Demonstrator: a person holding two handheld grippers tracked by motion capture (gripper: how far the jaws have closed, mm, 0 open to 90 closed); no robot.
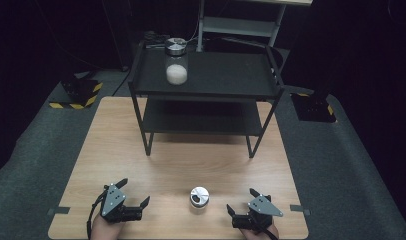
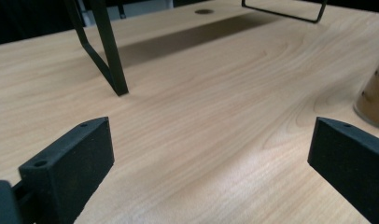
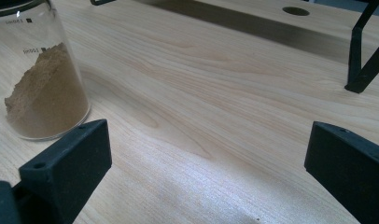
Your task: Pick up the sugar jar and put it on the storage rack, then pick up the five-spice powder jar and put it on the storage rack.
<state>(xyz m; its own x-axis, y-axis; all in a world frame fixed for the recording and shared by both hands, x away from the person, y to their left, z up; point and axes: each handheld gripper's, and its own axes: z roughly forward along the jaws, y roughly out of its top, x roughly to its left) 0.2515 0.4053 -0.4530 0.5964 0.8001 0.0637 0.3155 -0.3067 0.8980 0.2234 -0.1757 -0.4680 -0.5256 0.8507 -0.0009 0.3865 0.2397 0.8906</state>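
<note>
A small glass jar [image 1: 199, 198] with a silver lid stands on the wooden table [image 1: 106, 145] near its front edge, between my two grippers. The right gripper view shows brown powder in this jar [image 3: 43, 79]; its edge also appears as the jar [image 2: 374, 100] at the right of the left gripper view. My left gripper [image 1: 135, 192] rests left of it, open and empty [image 2: 211, 158]. My right gripper [image 1: 241, 200] rests right of it, open and empty [image 3: 208, 158]. A second jar [image 1: 176, 65] with white powder stands on the top shelf of the black rack [image 1: 216, 80].
The two-tier black rack stands on the table's far half; its legs [image 2: 108, 51] [image 3: 365, 60] reach the tabletop ahead of each gripper. A round hole [image 3: 295, 10] is in the tabletop under the rack. Yellow-and-black striped bases [image 1: 76, 95] sit on the grey floor.
</note>
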